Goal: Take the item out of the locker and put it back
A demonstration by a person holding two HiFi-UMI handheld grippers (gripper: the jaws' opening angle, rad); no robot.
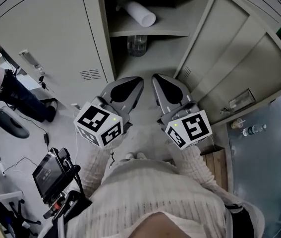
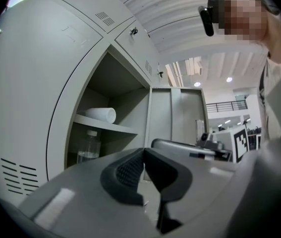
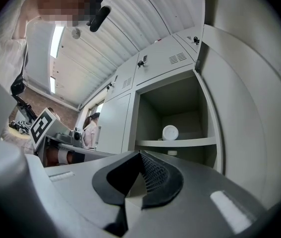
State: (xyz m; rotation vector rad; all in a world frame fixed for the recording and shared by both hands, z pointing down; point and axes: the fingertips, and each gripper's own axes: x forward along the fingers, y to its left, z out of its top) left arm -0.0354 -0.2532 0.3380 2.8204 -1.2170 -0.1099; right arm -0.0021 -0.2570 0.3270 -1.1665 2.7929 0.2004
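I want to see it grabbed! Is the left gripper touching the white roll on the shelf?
Apart. The head view shows the left gripper outside the locker, a clear gap short of the white roll lying on the shelf.

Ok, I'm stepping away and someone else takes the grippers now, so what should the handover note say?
Left gripper: shut, empty, in front of the open locker.
Right gripper: shut, empty, beside it.
White roll lies on the shelf; clear bottle stands below.
Done: door is open, nothing out yet.
Left: take an item out, put it back.
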